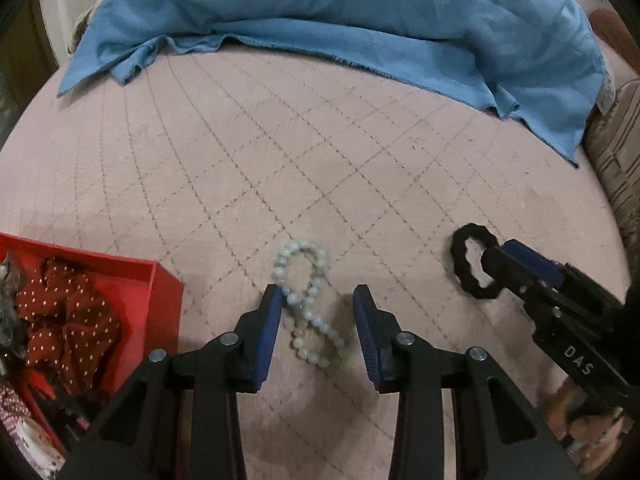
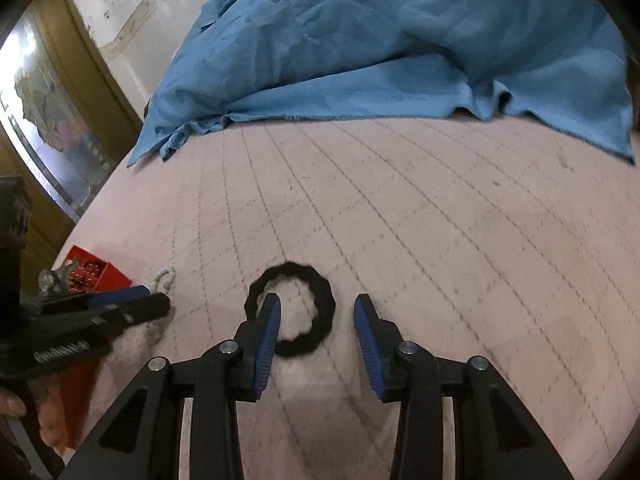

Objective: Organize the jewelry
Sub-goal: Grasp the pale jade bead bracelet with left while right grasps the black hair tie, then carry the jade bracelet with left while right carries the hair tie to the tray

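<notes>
A pale green-white beaded bracelet, made of round, glossy beads, lies twisted into a figure eight on the pink quilted bedcover; its long axis runs away from the left wrist camera, tilted slightly leftward at the far loop. A black scalloped hair tie, matte and ring-shaped, lies flat to the right of the bracelet, well apart from it. One bracelet and one hair tie are on the cover. The left gripper straddles the bracelet's waist, jaws apart; its left pad meets the beads in the picture, and no pinch is evident. The right gripper stands released, its left finger inside the hair tie's ring and its right finger outside. A red box holding red dotted fabric sits at left. A blue cloth lies crumpled beyond.
</notes>
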`<move>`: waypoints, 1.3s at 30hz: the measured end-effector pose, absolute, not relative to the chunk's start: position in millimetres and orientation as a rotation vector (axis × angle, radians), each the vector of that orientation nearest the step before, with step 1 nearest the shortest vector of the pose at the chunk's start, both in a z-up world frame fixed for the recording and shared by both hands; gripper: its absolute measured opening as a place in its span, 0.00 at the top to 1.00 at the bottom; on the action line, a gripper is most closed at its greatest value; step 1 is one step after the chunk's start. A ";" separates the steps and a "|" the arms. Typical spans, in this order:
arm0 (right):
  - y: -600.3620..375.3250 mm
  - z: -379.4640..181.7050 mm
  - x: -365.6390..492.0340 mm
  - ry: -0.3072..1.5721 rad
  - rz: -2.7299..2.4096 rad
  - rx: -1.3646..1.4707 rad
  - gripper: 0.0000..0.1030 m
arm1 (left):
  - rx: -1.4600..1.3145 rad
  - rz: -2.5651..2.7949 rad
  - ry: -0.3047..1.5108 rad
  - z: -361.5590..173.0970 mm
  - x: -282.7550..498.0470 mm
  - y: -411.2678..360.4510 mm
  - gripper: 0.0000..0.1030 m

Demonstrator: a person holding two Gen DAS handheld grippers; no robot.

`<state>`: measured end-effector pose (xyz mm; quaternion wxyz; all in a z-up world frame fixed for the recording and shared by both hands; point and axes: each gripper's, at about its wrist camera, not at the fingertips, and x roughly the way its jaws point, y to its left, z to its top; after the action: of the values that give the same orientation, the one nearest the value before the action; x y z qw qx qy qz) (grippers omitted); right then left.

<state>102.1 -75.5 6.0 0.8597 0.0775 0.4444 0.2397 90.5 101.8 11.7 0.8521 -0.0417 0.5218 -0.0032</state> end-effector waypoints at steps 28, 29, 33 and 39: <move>-65.8 69.1 -9.6 0.869 0.628 0.288 0.90 | -0.233 -0.087 0.838 140.3 -85.9 167.8 0.95; -63.4 70.5 -18.0 0.869 0.629 0.287 0.90 | -0.246 -0.068 0.825 142.1 -94.5 181.4 0.95; -50.1 72.4 -51.0 0.882 0.645 0.286 0.90 | -0.311 -0.015 0.811 138.6 -113.1 225.3 0.95; -10.2 81.5 -81.5 0.890 0.694 0.214 0.90 | -0.370 0.039 0.804 123.2 -129.3 267.9 0.95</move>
<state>-81.5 -10.2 81.5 0.8395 0.1012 0.4211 0.3283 -129.3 267.9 123.2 0.9036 -0.1789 0.3888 0.0190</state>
